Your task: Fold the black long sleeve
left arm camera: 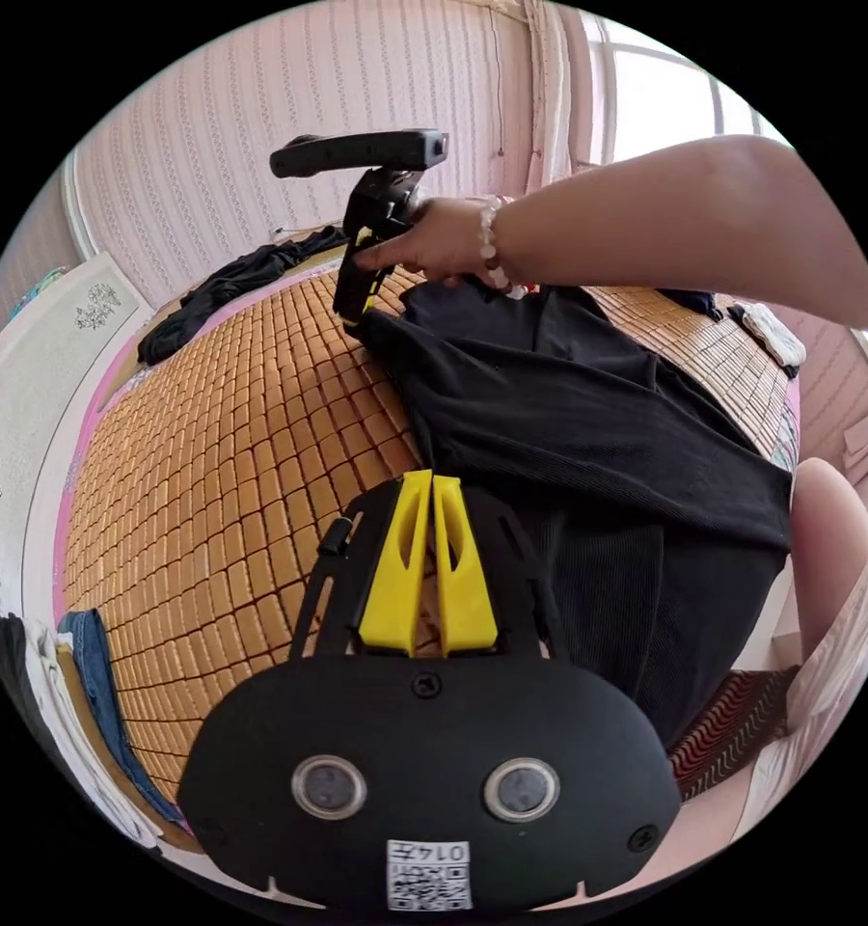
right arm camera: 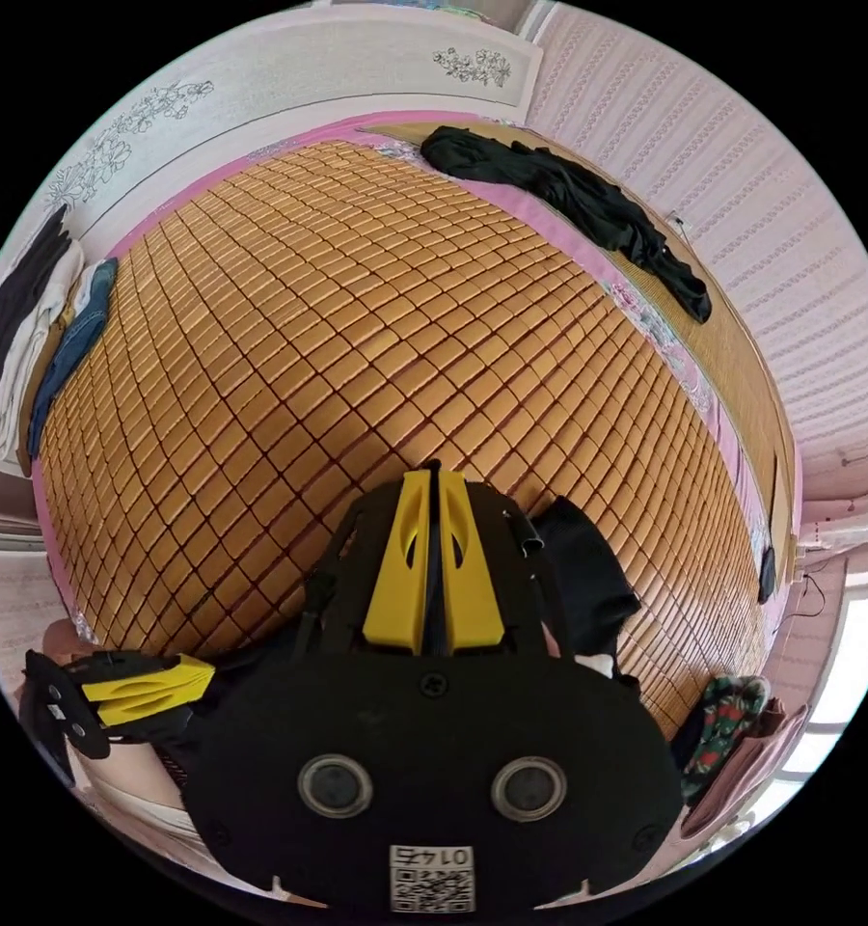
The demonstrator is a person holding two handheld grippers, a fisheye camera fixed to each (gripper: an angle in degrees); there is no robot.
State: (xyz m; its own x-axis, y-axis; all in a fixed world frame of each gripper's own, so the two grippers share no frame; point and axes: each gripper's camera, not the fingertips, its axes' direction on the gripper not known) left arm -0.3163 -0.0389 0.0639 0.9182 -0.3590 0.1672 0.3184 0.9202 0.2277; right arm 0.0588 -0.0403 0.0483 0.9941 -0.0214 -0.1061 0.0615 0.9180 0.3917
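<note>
In the left gripper view the left gripper has its two yellow jaws pressed together, tips right at the near edge of the black long sleeve; whether any cloth is caught between them cannot be told. The shirt lies spread over the woven bamboo mat on the bed, its near part draping over the bed's edge beside the person's knee. At the shirt's far end, the right gripper points down onto the cloth, held by a hand wearing a bead bracelet; its tips meet the fabric, but their closure is hard to judge from here. In the right gripper view the same gripper shows its yellow jaws close together with a thin dark strip of cloth between them, so it looks clamped on the shirt, a bunch of which sits just beside the jaws on the mat. The left gripper appears low at the edge of that view, jaws together. Farther off, another dark garment lies crumpled along the mat's far edge by the striped wall, and folded clothes are stacked at one side.
</note>
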